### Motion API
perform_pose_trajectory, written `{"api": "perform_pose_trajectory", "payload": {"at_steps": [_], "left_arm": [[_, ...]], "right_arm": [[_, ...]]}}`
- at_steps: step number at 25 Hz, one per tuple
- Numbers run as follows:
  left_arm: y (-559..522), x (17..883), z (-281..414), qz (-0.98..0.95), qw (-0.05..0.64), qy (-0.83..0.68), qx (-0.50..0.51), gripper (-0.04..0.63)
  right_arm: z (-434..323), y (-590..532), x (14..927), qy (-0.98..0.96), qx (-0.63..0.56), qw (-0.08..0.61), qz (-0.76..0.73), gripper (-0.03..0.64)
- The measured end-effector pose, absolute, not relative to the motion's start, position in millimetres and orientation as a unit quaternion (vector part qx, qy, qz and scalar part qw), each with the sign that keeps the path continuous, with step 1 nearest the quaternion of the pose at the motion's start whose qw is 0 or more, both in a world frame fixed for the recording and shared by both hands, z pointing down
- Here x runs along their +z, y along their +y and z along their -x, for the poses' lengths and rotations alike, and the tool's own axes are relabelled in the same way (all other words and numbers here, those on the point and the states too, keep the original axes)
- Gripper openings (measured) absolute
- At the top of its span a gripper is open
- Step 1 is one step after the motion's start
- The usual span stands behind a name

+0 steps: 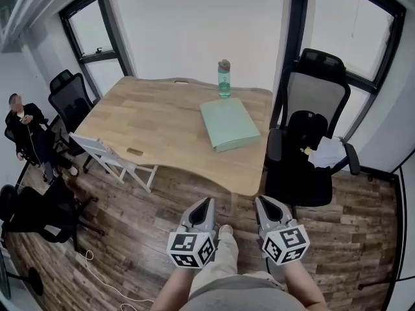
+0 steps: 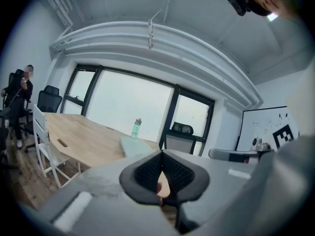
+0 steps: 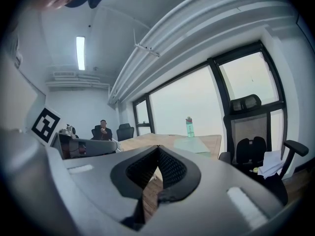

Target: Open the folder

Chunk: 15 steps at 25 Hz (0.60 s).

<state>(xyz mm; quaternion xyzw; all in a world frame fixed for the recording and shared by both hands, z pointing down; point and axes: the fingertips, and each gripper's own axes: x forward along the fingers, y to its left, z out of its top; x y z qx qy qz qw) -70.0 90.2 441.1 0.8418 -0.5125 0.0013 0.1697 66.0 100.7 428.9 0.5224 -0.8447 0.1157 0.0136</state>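
Observation:
A pale green folder (image 1: 227, 123) lies shut and flat on the wooden table (image 1: 155, 122), towards its right end. Both grippers hang short of the table's near edge, above the floor, and point at the table. My left gripper (image 1: 207, 202) is shut with nothing in it, and so is my right gripper (image 1: 260, 201). In the left gripper view the folder (image 2: 135, 145) shows just beyond the closed tips of the left gripper (image 2: 161, 152). In the right gripper view the folder (image 3: 193, 144) lies further off, right of the right gripper (image 3: 158, 148).
A green water bottle (image 1: 224, 78) stands behind the folder at the table's far edge. A black office chair (image 1: 305, 148) with white papers (image 1: 327, 153) on it stands right of the table. A white folding chair (image 1: 110, 157) is at the left. A person (image 1: 26, 131) sits far left.

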Motion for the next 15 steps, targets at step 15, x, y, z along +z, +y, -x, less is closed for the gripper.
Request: {"api": "perform_pose_trajectory", "payload": {"at_steps": [15], "left_arm": [[-73.2,446.7,71.6,-0.844,0.162,-0.51,0.028,0.005]], "right_arm": [[-74.5,-62.5,420.0,-0.838,0.111,0.027,-0.534,0.002]]}}
